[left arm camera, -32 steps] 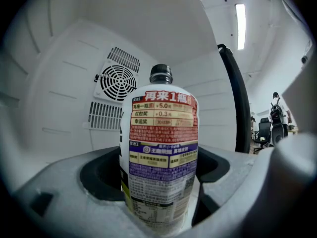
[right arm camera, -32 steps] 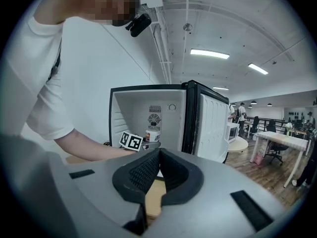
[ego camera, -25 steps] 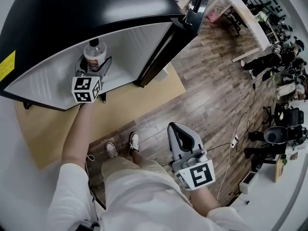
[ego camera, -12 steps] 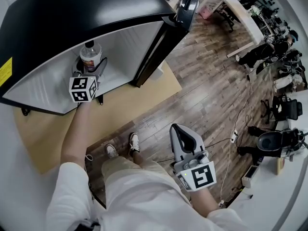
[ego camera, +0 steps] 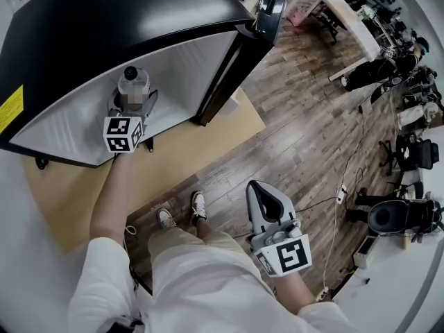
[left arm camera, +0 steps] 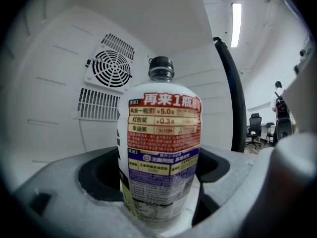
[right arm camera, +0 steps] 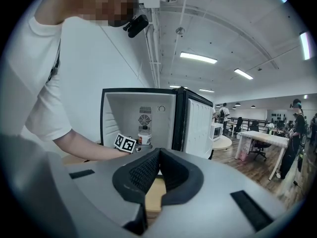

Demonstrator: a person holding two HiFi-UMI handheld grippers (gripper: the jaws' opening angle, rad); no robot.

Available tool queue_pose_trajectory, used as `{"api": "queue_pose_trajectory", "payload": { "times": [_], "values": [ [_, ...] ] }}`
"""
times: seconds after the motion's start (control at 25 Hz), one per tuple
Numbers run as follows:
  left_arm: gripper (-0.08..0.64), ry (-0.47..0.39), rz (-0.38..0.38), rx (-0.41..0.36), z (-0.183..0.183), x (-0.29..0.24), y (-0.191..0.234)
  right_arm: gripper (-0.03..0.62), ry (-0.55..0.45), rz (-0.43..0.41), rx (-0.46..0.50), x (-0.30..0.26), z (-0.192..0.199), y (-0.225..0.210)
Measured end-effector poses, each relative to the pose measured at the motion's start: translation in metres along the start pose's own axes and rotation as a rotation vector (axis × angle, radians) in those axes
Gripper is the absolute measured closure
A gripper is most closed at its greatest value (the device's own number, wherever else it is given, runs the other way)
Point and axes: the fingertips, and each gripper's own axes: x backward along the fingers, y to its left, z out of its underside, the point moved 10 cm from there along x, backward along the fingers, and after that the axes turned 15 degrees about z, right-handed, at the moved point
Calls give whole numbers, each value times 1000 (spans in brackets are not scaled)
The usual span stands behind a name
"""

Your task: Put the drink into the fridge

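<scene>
Free fridge point(ego camera: 187, 61) room beside bottle point(ego camera: 132, 83)

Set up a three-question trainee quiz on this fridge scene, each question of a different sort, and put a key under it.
1. Multiple choice: what stands between the jaws of the left gripper? A) a mug B) a drink bottle C) nothing
2. True or false: the door of the fridge is closed.
3. Fill in the blank: the jaws of the right gripper are ____ with nothing between them.

Key
1. B. The jaws are closed on the drink bottle, inside the fridge.
2. False. The door stands open.
3. shut
</scene>
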Motion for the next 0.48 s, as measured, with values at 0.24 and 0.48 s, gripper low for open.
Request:
{"api": "queue_pose_trajectory", "payload": {
  "times": [0.24,0.48],
  "values": [
    [139,30,43,-11,4,-3,2,592,-1,5,-14,-1,3,6],
    [49,124,46,73,12,10,9,592,-1,18,-23,3,4,6]
  ]
}}
